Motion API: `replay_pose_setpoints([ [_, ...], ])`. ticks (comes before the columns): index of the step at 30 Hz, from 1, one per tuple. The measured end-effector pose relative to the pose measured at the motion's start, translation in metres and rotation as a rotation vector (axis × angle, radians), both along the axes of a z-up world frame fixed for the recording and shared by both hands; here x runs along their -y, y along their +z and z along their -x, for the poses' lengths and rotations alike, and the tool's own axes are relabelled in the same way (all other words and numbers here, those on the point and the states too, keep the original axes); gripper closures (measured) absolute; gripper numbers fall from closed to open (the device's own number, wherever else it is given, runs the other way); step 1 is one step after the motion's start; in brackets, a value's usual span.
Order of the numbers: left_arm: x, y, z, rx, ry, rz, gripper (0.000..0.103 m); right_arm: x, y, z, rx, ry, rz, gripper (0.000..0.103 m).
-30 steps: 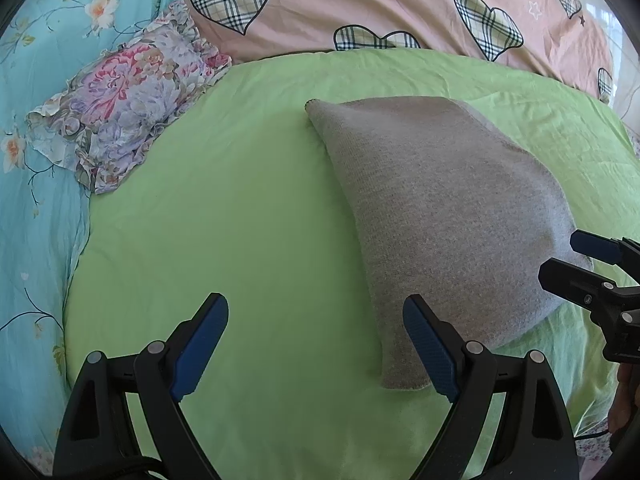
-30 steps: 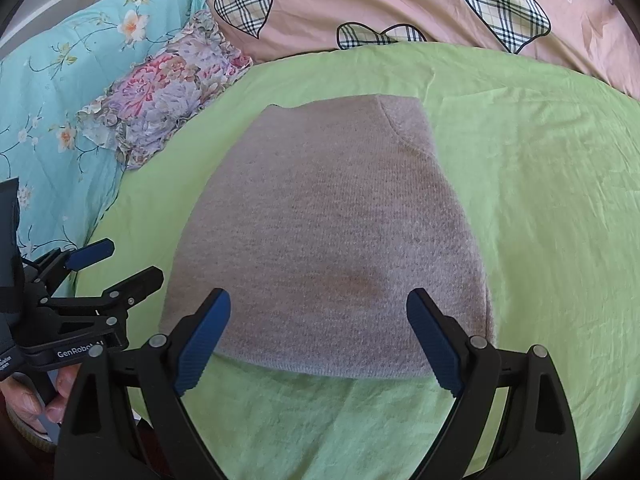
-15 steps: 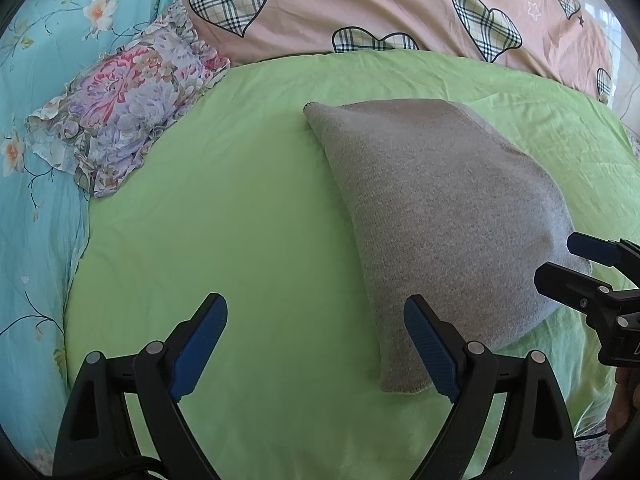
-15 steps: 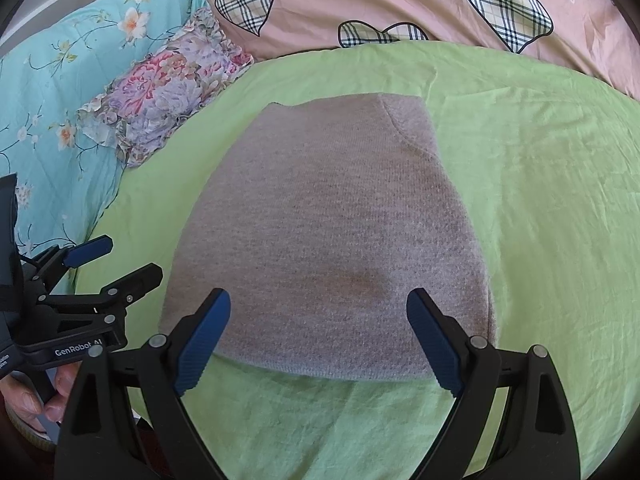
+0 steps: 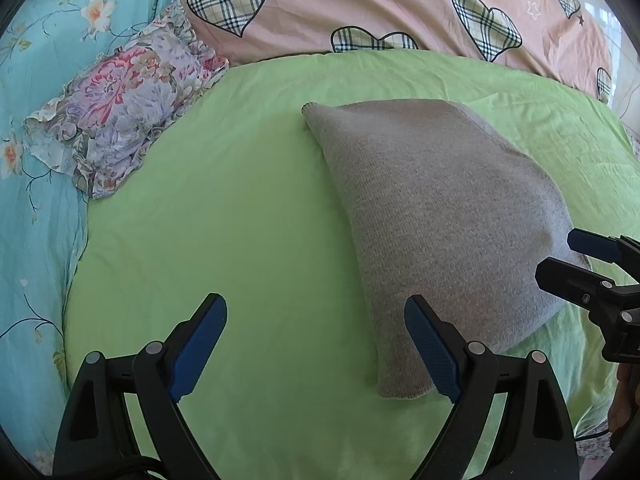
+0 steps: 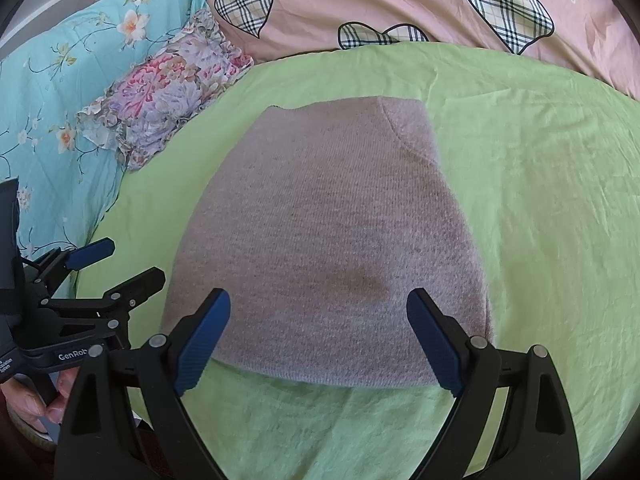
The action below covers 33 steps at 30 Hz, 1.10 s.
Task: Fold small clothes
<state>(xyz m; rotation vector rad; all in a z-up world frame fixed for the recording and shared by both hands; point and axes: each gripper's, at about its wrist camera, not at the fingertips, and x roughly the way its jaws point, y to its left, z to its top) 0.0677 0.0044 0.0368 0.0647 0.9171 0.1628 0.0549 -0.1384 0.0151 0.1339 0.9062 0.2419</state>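
A folded grey knit garment [image 5: 440,216] lies flat on the green sheet [image 5: 240,220]; it fills the middle of the right wrist view [image 6: 328,240]. My left gripper [image 5: 316,344] is open and empty, low over the sheet just left of the garment's near corner. My right gripper [image 6: 318,340] is open and empty, hovering at the garment's near edge. Each gripper shows in the other's view: the right one at the left wrist view's right edge [image 5: 568,256], the left one at the right wrist view's left edge [image 6: 120,264].
A floral pillow [image 5: 120,108] lies at the back left on a turquoise flowered quilt [image 5: 36,160]. A pink quilt with plaid hearts [image 5: 380,4] runs along the back. The green sheet extends to the right of the garment [image 6: 560,200].
Almost nothing has changed. Both grippers stay open in nearly the same places, and the garment has not moved.
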Motion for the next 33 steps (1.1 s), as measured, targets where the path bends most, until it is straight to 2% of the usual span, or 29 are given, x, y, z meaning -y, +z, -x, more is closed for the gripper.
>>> replay_pose_setpoints([
  [21, -0.004, 0.007, -0.019, 0.010, -0.006, 0.015, 0.012, 0.004, 0.016, -0.010, 0.031, 0.004, 0.012, 0.013],
  [33, -0.010, 0.010, -0.032, 0.012, 0.026, 0.008, 0.012, 0.009, 0.016, -0.028, 0.033, 0.002, 0.011, 0.013],
])
